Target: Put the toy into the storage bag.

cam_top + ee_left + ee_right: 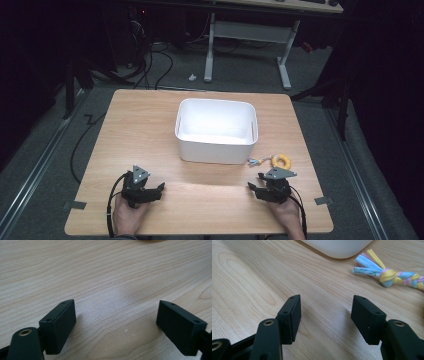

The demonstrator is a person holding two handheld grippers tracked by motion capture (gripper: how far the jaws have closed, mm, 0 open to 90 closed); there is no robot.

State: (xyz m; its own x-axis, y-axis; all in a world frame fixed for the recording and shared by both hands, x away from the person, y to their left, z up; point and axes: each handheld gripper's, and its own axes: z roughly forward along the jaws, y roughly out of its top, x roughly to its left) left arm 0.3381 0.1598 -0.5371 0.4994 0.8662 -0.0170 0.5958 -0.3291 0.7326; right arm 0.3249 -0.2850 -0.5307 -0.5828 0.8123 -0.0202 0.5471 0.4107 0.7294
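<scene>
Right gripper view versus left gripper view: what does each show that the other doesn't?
The right gripper view alone shows the braided pastel rope toy with frayed blue and yellow ends, and the rounded white plastic bin beyond it. The left gripper view alone shows a yellowish sliver at its top edge, too small to identify. Both share the light wooden table and open black jaws holding nothing.

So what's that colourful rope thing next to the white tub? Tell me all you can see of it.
The rope toy is braided from soft strands of yellow, light blue and pink, fabric by the look of it. A yellow-wrapped knot gathers one end, and loose flat tails fan out past it toward the tub. In the high view the other end curls into a yellow ring. It lies flat on the table beside the tub's near right corner. Nothing grips it.
</scene>
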